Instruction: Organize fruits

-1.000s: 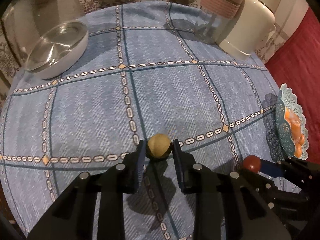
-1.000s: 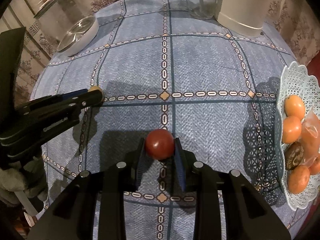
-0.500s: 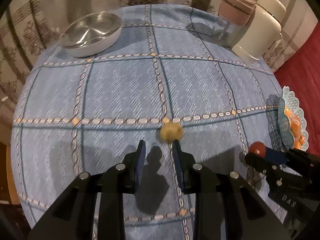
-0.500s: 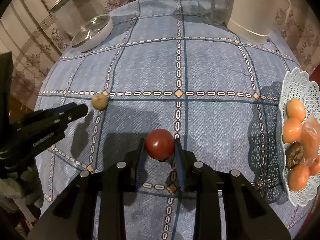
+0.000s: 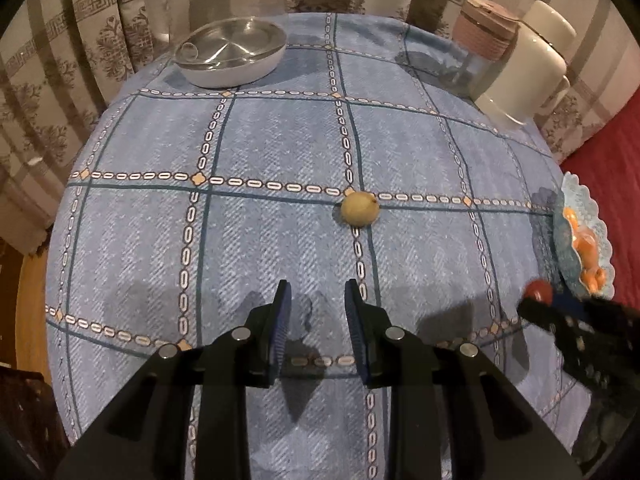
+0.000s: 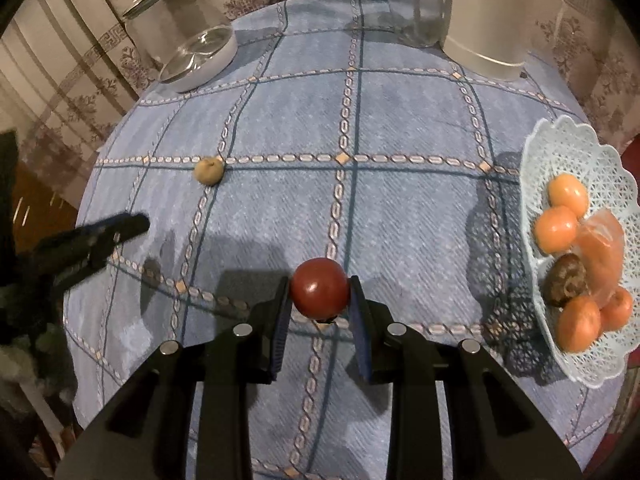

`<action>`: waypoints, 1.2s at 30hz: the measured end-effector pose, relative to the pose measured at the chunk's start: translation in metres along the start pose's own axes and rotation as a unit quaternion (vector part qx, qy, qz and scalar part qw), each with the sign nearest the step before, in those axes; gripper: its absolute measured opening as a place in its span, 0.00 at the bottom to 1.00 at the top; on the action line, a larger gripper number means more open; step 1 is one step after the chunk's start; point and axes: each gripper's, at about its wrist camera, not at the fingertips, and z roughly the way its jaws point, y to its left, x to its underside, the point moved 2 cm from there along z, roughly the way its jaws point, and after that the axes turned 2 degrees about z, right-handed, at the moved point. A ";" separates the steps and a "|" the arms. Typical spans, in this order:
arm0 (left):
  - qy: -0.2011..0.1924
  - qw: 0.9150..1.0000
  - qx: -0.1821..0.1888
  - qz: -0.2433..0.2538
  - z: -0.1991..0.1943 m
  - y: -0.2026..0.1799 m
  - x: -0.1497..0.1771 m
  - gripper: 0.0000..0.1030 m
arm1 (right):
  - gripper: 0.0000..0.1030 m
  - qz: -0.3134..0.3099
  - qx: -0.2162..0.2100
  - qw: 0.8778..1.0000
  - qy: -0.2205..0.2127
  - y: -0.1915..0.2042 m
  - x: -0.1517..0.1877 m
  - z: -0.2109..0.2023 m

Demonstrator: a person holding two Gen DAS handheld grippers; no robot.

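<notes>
A small yellow-brown fruit (image 5: 359,209) (image 6: 209,171) lies by itself on the blue checked tablecloth (image 5: 260,140). My left gripper (image 5: 316,292) (image 6: 138,222) hovers short of it, jaws at their narrowest with nothing between them. My right gripper (image 6: 319,282) is shut on a round red fruit (image 6: 319,289) (image 5: 539,290) held above the cloth. A pale blue lace basket (image 6: 560,132) (image 5: 576,184) at the right edge holds several orange fruits (image 6: 556,227), a dark brown fruit (image 6: 566,280) and an orange plastic bag (image 6: 604,248).
At the back stand a white bowl with a glass lid (image 5: 232,54), a glass jar with a pink lid (image 5: 486,36) and a white jug (image 5: 528,64). Patterned curtains hang around the round table. A red surface (image 5: 600,152) lies beyond its right edge.
The yellow-brown fruit, earlier between the left fingers, now lies free on the cloth; the left gripper has drawn back from it. The right gripper has shifted with the red fruit.
</notes>
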 end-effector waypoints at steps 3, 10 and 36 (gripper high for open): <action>0.002 1.000 0.009 -0.011 0.010 -0.005 -0.010 0.47 | 0.28 0.001 0.004 1.000 0.003 -0.005 0.007 -0.005; 0.001 1.000 0.008 0.010 0.043 -0.019 -0.035 0.51 | 0.28 0.017 0.014 1.000 0.011 -0.015 0.023 -0.007; 0.000 0.998 -0.030 0.050 0.040 -0.019 -0.035 0.28 | 0.28 0.004 0.006 1.000 0.015 -0.005 0.014 -0.002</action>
